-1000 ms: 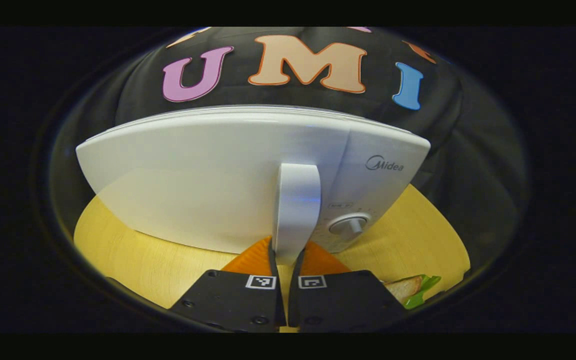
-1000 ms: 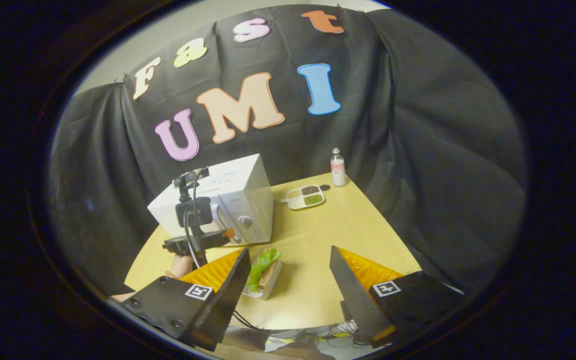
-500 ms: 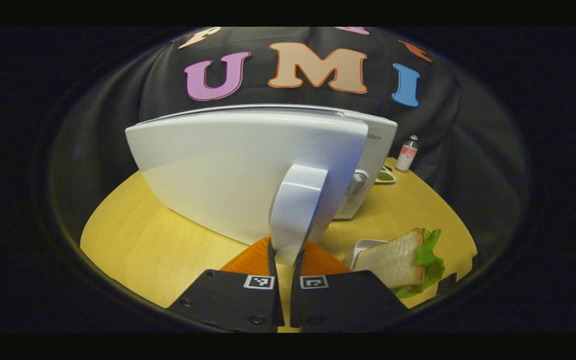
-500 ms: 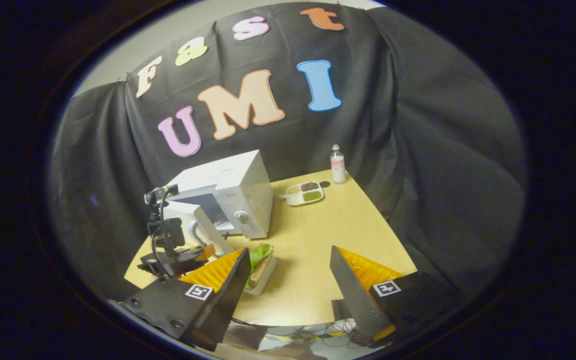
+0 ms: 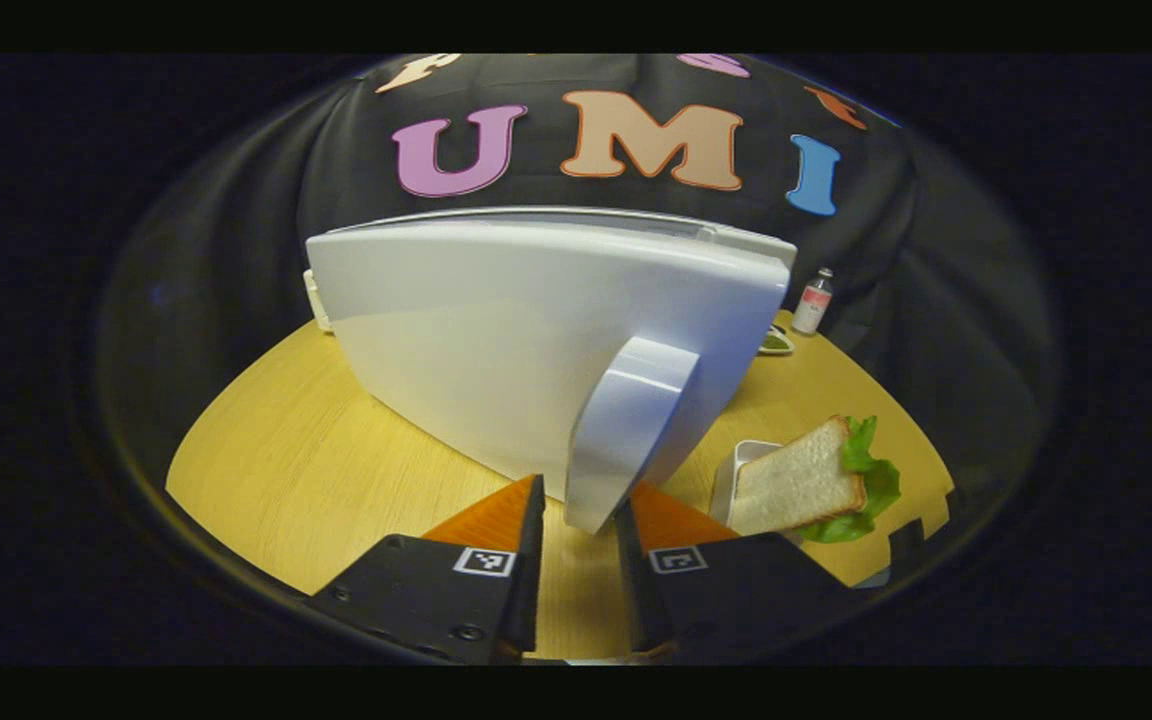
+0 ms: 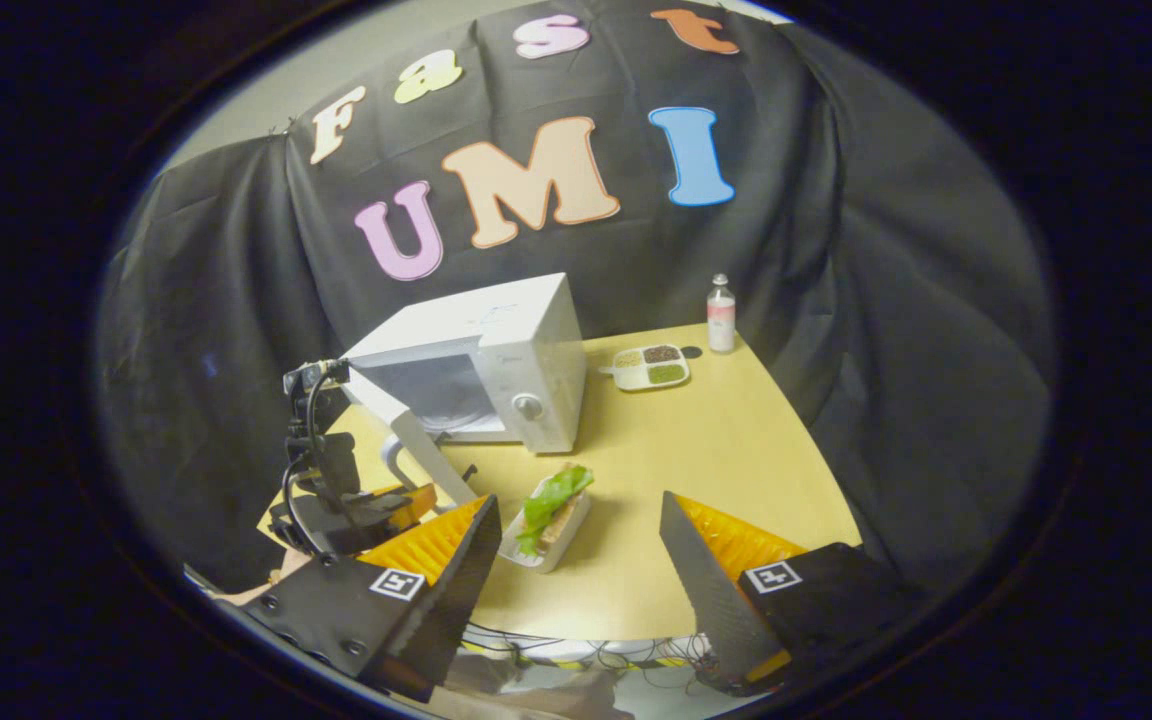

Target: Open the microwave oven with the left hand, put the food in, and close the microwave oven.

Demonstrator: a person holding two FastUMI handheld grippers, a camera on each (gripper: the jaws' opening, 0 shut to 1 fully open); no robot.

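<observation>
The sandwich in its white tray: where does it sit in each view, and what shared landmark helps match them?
Left gripper view: the sandwich is at lower right, just right of the door handle and the left tongs.
Right gripper view: the sandwich is at lower centre, on the table in front of the open microwave, between the right tongs' fingers.
Shared landmark: the small bottle at the table's far edge.

wall: black cloth (image 6: pixel 896 300) | table (image 6: pixel 726 460): pale wood, apparently
</observation>
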